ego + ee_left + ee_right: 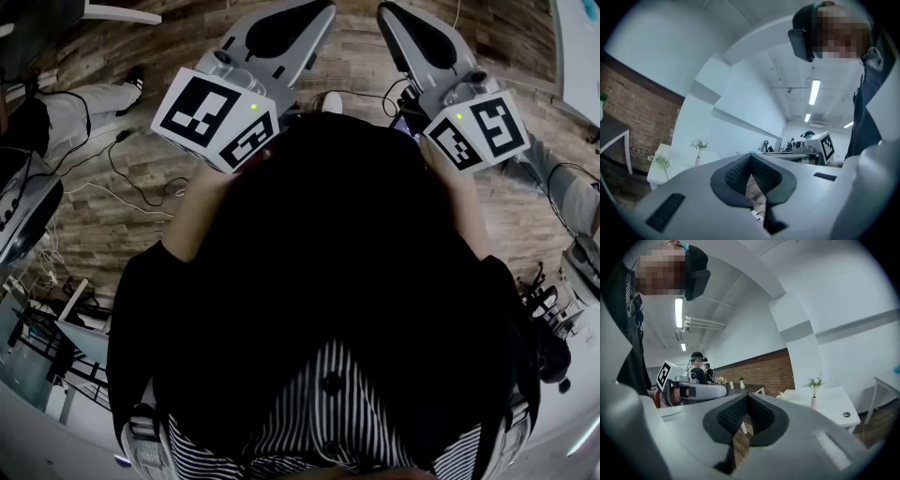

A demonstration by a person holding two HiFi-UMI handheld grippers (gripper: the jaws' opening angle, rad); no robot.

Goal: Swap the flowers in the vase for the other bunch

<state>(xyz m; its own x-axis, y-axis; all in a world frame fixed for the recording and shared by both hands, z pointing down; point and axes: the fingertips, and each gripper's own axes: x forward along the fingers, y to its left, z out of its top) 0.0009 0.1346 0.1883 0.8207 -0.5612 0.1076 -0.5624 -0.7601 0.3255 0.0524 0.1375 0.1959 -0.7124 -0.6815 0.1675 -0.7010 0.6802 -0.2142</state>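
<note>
We hold both tools up against our chest. The left gripper (751,161) and the right gripper (747,401) each have their jaws pressed together with nothing pinched between them; only a strip of wooden floor (356,66) shows through the slit.

In the head view our dark top (328,272) fills the middle of the frame. Around it we see only plank flooring, loose cables (122,178) at the left and someone's pale trouser leg (84,103) at the upper left.

Only the gripper views show the task's things. A pale vase (813,402) holding white flowers (815,380) stands on a white table (834,404) at the right of the right gripper view, well apart from us, with a brick wall (754,371) beyond.

The left gripper view shows the same vase at lower left, with a second sprig (661,161) further left. Each tool's grey body covers the lower frame.
</note>
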